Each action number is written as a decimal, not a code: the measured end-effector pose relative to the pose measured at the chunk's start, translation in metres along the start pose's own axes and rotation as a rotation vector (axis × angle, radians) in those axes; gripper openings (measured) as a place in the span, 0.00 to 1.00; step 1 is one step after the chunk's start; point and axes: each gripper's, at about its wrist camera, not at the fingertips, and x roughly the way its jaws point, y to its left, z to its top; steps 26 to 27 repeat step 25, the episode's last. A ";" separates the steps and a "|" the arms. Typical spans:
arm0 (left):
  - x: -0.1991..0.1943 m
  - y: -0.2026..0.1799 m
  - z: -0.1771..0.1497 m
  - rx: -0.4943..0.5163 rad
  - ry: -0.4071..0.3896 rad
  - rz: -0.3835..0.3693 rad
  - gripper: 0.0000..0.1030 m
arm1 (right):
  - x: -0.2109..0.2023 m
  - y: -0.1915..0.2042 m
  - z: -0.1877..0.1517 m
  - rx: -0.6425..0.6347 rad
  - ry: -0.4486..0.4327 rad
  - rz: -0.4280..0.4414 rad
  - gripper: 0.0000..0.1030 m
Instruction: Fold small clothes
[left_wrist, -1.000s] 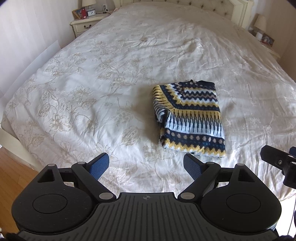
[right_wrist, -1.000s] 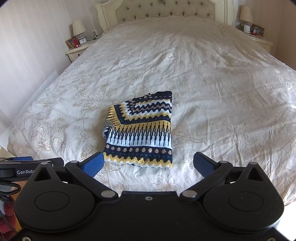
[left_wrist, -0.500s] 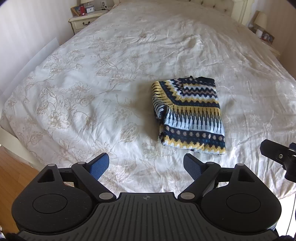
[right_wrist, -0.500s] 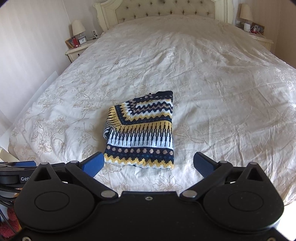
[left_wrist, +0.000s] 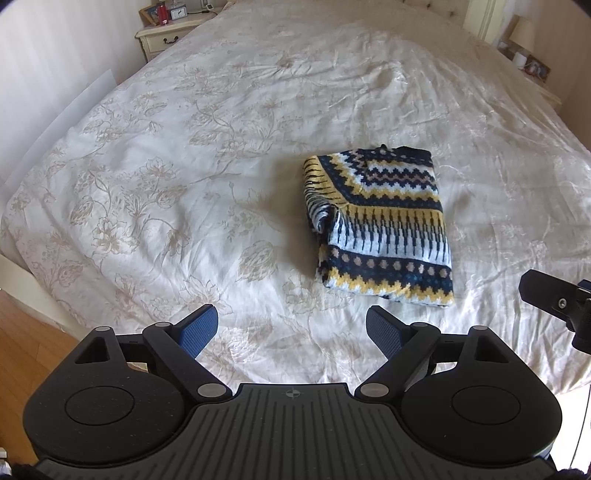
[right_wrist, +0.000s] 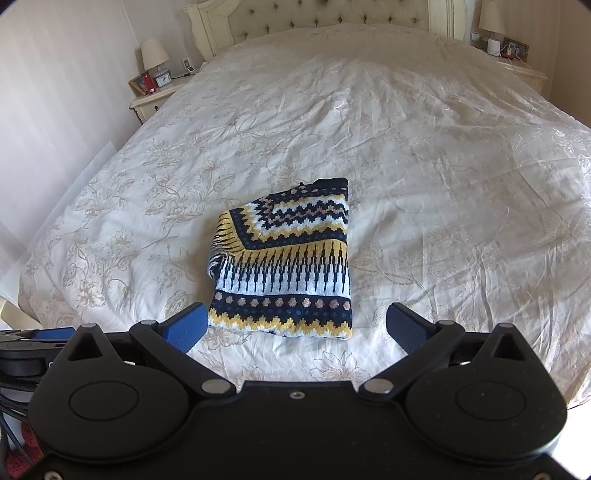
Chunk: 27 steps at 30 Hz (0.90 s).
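Above bed (left_wrist: 221, 147), both grippers (left_wrist: 291, 332) wide, empty

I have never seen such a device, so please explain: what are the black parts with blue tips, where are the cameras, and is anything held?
A person holds one two-finger gripper in each hand; a camera on each looks forward along its fingers. One picture shows the left gripper, the other the right gripper. Both stand open with blue pads and hold nothing. A folded patterned sweater lies on the bed's floral white bedspread, touched by neither. Nightstands flank the tufted headboard.
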 end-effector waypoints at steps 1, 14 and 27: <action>0.001 0.000 0.000 0.000 0.002 0.000 0.85 | 0.001 0.000 0.000 0.001 0.001 0.001 0.99; 0.011 -0.006 0.009 0.006 0.025 0.004 0.85 | 0.015 -0.002 0.007 0.020 0.023 0.005 0.99; 0.024 -0.015 0.019 0.012 0.053 0.011 0.85 | 0.028 -0.014 0.017 0.036 0.046 0.009 0.99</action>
